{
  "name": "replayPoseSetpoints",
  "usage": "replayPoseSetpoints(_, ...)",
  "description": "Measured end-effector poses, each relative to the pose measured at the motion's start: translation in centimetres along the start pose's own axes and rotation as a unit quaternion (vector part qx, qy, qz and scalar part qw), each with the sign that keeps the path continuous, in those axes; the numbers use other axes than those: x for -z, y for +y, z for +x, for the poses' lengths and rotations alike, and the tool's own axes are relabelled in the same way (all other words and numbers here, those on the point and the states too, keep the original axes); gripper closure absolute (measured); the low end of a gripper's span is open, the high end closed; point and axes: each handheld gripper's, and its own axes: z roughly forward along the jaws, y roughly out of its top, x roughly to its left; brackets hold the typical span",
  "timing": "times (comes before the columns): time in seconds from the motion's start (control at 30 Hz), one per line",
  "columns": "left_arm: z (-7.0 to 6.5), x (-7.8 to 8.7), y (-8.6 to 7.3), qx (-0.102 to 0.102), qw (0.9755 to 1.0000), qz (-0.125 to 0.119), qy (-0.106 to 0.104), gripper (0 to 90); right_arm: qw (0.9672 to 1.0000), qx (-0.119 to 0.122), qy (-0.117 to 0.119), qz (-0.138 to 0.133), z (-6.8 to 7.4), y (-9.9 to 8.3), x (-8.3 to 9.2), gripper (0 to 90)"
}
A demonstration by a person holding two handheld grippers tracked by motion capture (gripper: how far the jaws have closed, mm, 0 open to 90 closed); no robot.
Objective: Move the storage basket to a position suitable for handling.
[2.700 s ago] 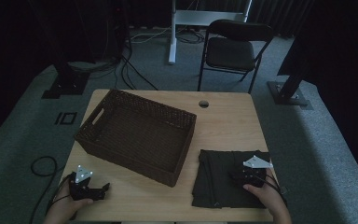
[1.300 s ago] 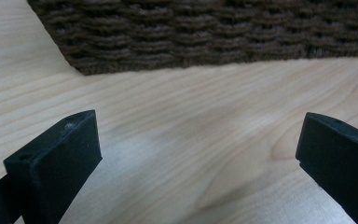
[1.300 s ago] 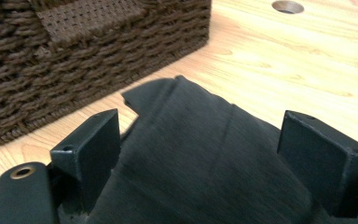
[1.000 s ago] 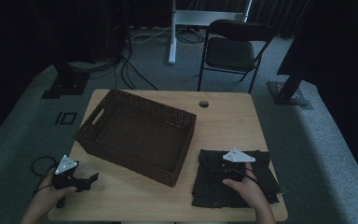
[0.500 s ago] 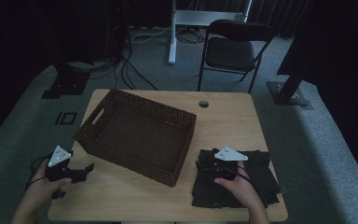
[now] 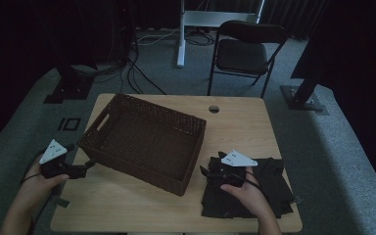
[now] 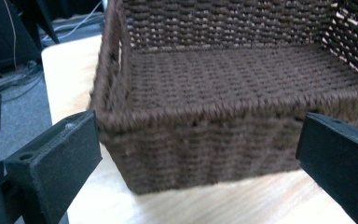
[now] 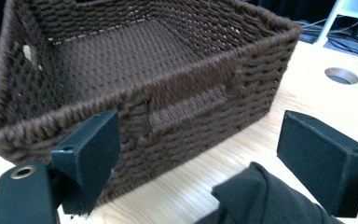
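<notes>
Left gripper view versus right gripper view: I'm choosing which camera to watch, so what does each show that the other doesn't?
The left gripper view alone shows grey floor past the table edge, with the left hand-held gripper open toward a plain basket wall. The right gripper view alone shows the dark cloth rising between the open right hand-held gripper jaws, the round table hole, and a handle slot in the near wall. Both show the brown woven basket on the wooden table.

Dim room with grey carpet floor (image 6: 333,147); a black folding metal chair (image 6: 245,54) stands far behind the light wooden table (image 6: 235,122); dark curtains beyond.
</notes>
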Motion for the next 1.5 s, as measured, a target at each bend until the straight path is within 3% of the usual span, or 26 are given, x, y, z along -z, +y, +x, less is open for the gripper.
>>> replayPoseSetpoints(0.3, 0.9, -0.7, 1.5, -0.001, 1.0000, -0.004, -0.001, 0.3, 0.9999, 0.005, -0.001, -0.015, 0.6, 1.1, 0.0, 13.1)
replayPoseSetpoints(0.37, 1.4, -1.1, 1.9, -0.017, 0.9997, 0.010, 0.010, 0.2, 0.9998, 0.003, -0.002, -0.020, 0.9, 1.6, -0.1, 13.1)
replayPoseSetpoints(0.63, 2.9, -2.1, 2.5, 0.001, 1.0000, -0.005, -0.003, 0.3, 0.9997, 0.002, -0.001, -0.025, 1.9, 2.3, -1.2, 13.1)
replayPoseSetpoints(0.73, 4.0, -2.8, 2.6, 0.004, 0.9999, -0.006, 0.008, 0.2, 0.9995, 0.001, -0.015, -0.027, 2.6, 2.3, -2.2, 13.1)
replayPoseSetpoints(0.93, 4.7, -3.8, 2.6, -0.001, 0.9999, -0.009, 0.014, 1.1, 0.9989, -0.006, -0.037, -0.028, 3.3, 1.8, -3.4, 13.2)
replayPoseSetpoints(0.97, 4.9, -4.2, 2.6, 0.007, 0.9998, -0.013, 0.012, 2.5, 0.9980, -0.023, -0.051, -0.028, 3.8, 1.3, -4.3, 13.2)
replayPoseSetpoints(1.13, 5.3, -5.1, 2.6, 0.027, 0.9996, -0.002, 0.011, 2.6, 0.9970, -0.048, -0.053, -0.027, 4.4, 0.7, -5.2, 13.2)
replayPoseSetpoints(1.2, 5.4, -5.9, 2.3, 0.034, 0.9986, 0.025, 0.033, 3.4, 0.9969, -0.051, -0.055, -0.025, 4.5, 0.5, -5.4, 13.2)
replayPoseSetpoints(1.27, 5.4, -6.1, 2.2, 0.036, 0.9983, 0.028, 0.037, 6.9, 0.9964, -0.056, -0.058, -0.026, 4.6, 0.5, -5.5, 13.2)
replayPoseSetpoints(1.37, 5.1, -6.9, 1.9, 0.060, 0.9970, 0.022, 0.045, 15.8, 0.9954, -0.062, -0.069, -0.022, 4.7, 0.5, -5.5, 13.3)
replayPoseSetpoints(1.4, 5.1, -6.9, 1.9, 0.060, 0.9970, 0.022, 0.045, 16.3, 0.9953, -0.062, -0.072, -0.021, 4.7, 0.5, -5.5, 13.3)
replayPoseSetpoints(1.47, 5.0, -7.1, 1.6, 0.062, 0.9968, 0.025, 0.045, 27.3, 0.9949, -0.057, -0.081, -0.021, 4.9, 0.6, -5.5, 13.8)
replayPoseSetpoints(1.5, 4.9, -7.4, 1.5, 0.069, 0.9959, 0.028, 0.051, 27.5, 0.9947, -0.052, -0.087, -0.019, 5.0, 0.6, -5.5, 15.6)
